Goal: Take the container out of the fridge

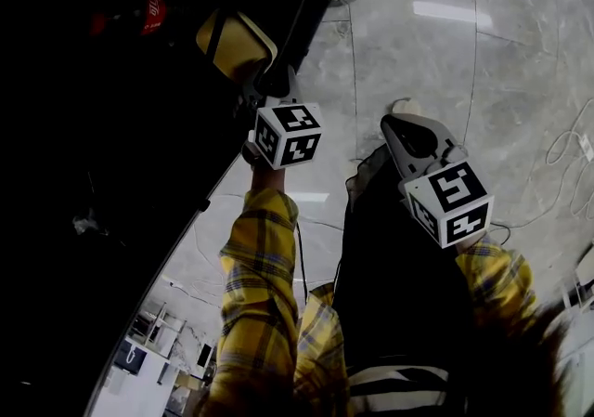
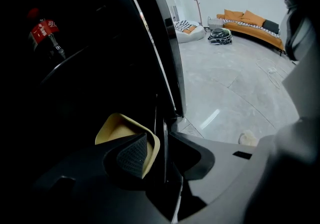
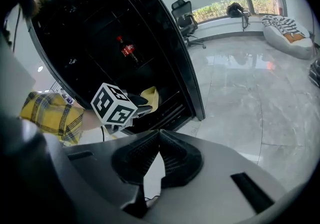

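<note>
The fridge (image 3: 100,28) is the biggest thing here. It is dark inside, its door stands open, and it lies ahead of the left gripper (image 2: 159,138) and to its left. Far ahead of this gripper and up to its left, a bottle with a red label (image 2: 46,31) stands deep inside the fridge.

The container (image 2: 117,130) is at the front edge of the fridge, directly at the left gripper's tips. It is yellowish and open on top, with a thin curved wall. The jaws of the left gripper stand wide apart. The left pad (image 2: 132,155) is inside the container near its wall, and the right jaw is outside, apart from the wall. So the rim is between the jaws, but nothing clamps it yet.

The right gripper (image 3: 159,132) hangs low over the pale floor (image 3: 250,98), well apart from the fridge, with its jaws together on nothing.

We judge the container to be light and rather soft, maybe paper or thin plastic, so a hard squeeze could dent the wall. The inside looks plain, but we cannot tell whether it is empty. We think the best hold is on the rim, where the jaws are now, one pad inside and one outside. The closing should be gentle and the container kept level when it comes out.
</note>
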Motion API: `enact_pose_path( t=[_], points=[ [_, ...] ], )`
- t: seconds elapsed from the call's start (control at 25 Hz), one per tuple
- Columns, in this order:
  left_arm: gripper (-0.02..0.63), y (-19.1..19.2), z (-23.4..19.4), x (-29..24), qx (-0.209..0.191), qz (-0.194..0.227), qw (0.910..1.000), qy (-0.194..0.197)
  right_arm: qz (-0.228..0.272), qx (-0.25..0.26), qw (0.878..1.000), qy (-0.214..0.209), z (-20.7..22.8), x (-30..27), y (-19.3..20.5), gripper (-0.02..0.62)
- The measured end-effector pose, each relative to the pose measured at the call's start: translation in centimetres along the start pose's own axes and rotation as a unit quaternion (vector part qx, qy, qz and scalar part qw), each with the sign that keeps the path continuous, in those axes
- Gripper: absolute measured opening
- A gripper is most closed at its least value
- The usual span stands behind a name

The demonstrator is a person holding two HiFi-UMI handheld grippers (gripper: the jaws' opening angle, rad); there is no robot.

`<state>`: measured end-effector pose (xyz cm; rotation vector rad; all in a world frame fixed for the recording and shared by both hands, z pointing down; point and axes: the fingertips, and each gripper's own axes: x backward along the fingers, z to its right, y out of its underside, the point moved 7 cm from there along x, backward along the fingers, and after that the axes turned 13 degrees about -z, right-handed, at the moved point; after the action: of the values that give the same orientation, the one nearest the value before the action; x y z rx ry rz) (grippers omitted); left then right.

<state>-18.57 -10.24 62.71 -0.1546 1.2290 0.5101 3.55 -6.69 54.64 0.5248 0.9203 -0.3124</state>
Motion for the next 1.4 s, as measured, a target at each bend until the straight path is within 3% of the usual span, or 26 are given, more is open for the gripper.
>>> enact_pose_path(
  t=[0.36, 0.64, 0.92, 1.4],
  points=[
    [0.141, 0.8, -0.4, -2.5, -0.021, -0.018, 0.9996, -0.008, 0.003, -0.009, 1.0, 0.011, 1.2, -1.5, 0.4, 0.028],
    [0.127, 1.1, -0.4, -3.9, -0.041, -0.042, 0.9982, 0.014, 0.0, -0.01, 1.0, 0.012, 1.0, -2.3, 0.8, 0.028],
    [0.038, 0.7, -0.3, -4.0, -0.051, -0.034, 0.9978, 0.023, 0.005, -0.017, 1.0, 0.022, 1.3, -2.1, 1.1, 0.028],
    [0.026, -0.4, 1.0, -0.6, -0.116, -0.02, 0.9919, 0.048, 0.029, -0.02, 0.999, 0.034, -0.2, 0.7, 0.3, 0.028]
  ],
)
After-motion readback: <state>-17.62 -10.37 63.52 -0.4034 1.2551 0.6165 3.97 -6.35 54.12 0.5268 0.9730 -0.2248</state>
